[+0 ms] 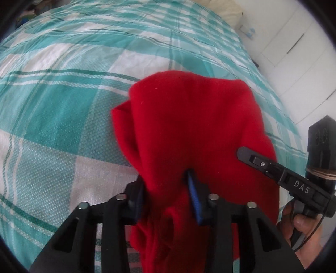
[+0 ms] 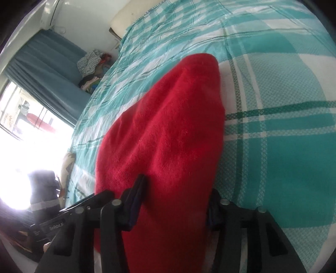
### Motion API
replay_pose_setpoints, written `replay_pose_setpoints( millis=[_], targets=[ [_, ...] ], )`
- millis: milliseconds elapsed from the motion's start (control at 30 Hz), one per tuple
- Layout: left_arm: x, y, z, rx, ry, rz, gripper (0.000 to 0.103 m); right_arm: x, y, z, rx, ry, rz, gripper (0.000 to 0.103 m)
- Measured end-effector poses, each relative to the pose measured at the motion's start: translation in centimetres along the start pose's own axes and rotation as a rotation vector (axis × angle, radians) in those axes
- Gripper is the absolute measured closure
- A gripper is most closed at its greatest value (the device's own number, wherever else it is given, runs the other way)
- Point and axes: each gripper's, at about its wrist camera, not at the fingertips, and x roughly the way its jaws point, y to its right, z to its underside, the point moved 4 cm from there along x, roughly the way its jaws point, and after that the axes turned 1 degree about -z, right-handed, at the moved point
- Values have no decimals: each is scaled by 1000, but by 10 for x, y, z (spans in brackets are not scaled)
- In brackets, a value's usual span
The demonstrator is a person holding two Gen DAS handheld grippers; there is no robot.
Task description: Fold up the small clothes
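A red fleece garment (image 1: 189, 130) hangs bunched above the teal plaid bedspread (image 1: 52, 109). My left gripper (image 1: 166, 189) is shut on a fold of it, with cloth draped between and over the fingers (image 1: 194, 197). The right gripper (image 1: 243, 152) reaches in from the right, its tip against the garment's right side. In the right wrist view the red garment (image 2: 163, 147) fills the centre. My right gripper (image 2: 176, 193) holds a thick bunch of it between its fingers (image 2: 136, 193). The cloth hides both fingertips.
The bedspread (image 2: 283, 105) covers the bed. A cream pillow (image 2: 134, 14) lies at its head. A pile of clothes (image 2: 92, 63) sits by the blue curtain (image 2: 46, 67) and bright window. White wardrobe doors (image 1: 294, 52) stand to the right of the bed.
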Motion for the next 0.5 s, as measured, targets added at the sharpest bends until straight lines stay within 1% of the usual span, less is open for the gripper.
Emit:
replay_pose_setpoints(
  millis=[33, 67, 100, 133, 200, 267, 300, 333, 367, 400, 433, 467, 500],
  targets=[
    [-4, 6, -2, 9, 18, -26, 79, -3, -12, 0, -82, 24, 70, 76],
    [-10, 12, -4, 15, 29, -31, 82, -8, -26, 1, -164, 53, 126, 78],
    [-19, 17, -8, 15, 50, -26, 82, -14, -40, 1, -239, 83, 162, 78],
    [-31, 22, -13, 13, 76, -10, 82, -22, -53, 1, -293, 115, 180, 79],
    [-60, 33, -24, 23, 141, 25, 82, -43, -71, -7, -345, 174, 169, 79],
    [-88, 44, -34, 45, 208, 42, 82, -68, -85, -18, -358, 238, 146, 79],
    [-102, 41, -37, 50, 229, 53, 82, -80, -88, -24, -352, 265, 131, 79],
    [-107, 42, -39, 51, 237, 59, 79, -90, -88, -29, -340, 284, 116, 79],
    [-105, 40, -42, 51, 227, 57, 69, -95, -86, -34, -321, 285, 102, 79],
    [-99, 38, -37, 50, 209, 39, 61, -96, -81, -37, -292, 270, 88, 79],
    [-89, 32, -30, 52, 182, 4, 37, -94, -69, -37, -252, 239, 77, 77],
    [-77, 20, -20, 55, 152, -49, 22, -86, -56, -34, -209, 194, 75, 72],
    [-68, 11, -7, 66, 126, -110, 22, -77, -41, -25, -169, 136, 88, 68]
  ],
)
